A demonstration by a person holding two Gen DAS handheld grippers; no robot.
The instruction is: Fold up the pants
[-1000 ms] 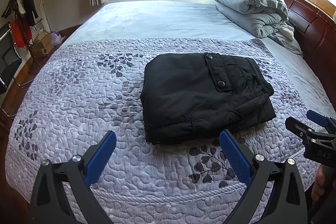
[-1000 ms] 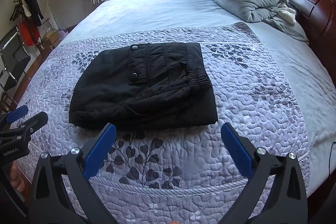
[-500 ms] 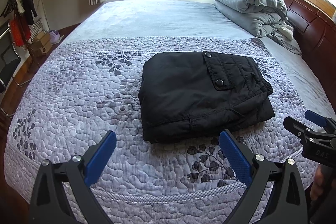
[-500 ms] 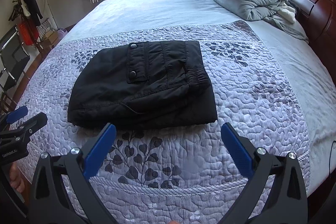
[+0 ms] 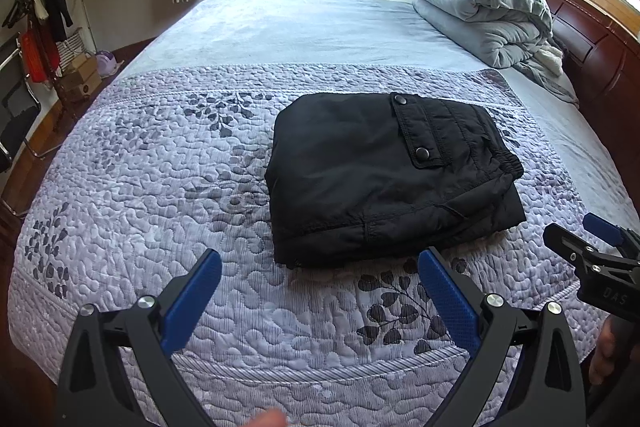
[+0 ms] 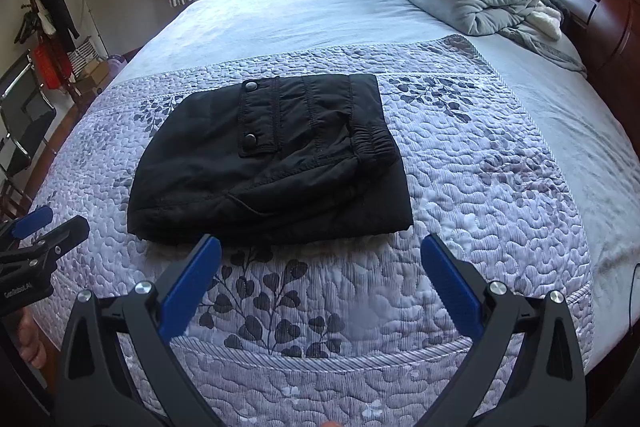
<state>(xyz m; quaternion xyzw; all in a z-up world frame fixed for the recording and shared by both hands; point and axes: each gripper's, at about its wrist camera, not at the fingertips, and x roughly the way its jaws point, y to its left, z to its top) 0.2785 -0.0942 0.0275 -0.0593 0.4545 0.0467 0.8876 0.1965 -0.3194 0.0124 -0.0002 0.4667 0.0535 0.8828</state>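
Note:
Black pants (image 5: pixel 384 175) lie folded in a compact rectangle on the purple quilted bedspread (image 5: pixel 160 187), snap pocket flap and elastic waistband on top. They also show in the right wrist view (image 6: pixel 272 159). My left gripper (image 5: pixel 320 267) is open and empty, held above the quilt just in front of the pants' near edge. My right gripper (image 6: pixel 320 259) is open and empty, also just in front of the near edge. The right gripper shows at the right edge of the left wrist view (image 5: pixel 592 251); the left gripper shows at the left edge of the right wrist view (image 6: pixel 40 235).
A folded grey duvet (image 5: pixel 480 3) lies at the far right by the dark wooden headboard (image 5: pixel 600 59). A coat rack, chair and boxes (image 5: pixel 44 59) stand on the floor left of the bed. The near bed edge (image 5: pixel 320 375) is below the grippers.
Both grippers have drawn back slightly from the pants and stay open. The pants have not moved.

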